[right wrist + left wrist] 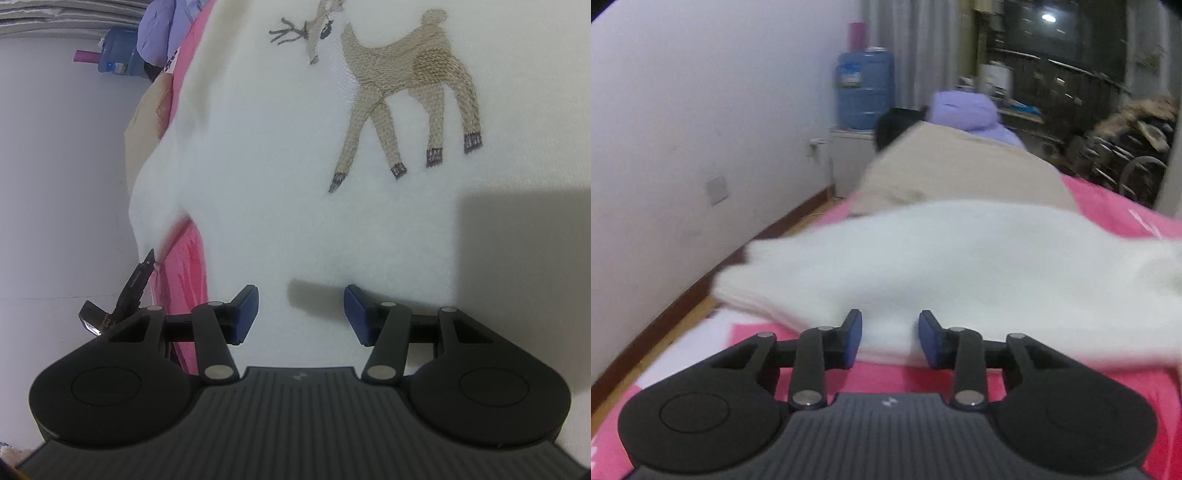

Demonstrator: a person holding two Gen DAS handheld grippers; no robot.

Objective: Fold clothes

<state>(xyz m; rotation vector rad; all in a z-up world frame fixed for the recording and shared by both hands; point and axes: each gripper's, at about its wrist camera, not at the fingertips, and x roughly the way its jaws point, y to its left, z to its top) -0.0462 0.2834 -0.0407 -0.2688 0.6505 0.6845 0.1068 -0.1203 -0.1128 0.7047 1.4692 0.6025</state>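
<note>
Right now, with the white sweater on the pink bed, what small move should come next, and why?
Probably the left gripper should close on the white sweater: its edge lies between the open jaws, not yet pinched. The right gripper hovers open over the deer-patterned front.

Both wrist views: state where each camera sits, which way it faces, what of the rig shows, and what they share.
Left wrist view: sits on the left gripper, looking low along the pink bed cover over the white sweater toward a beige garment and water jug; its open jaws show.
Right wrist view: sits on the right gripper, looking down at the sweater's deer design; open jaws show.
Shared: sweater, bed cover, beige garment, jug.
</note>
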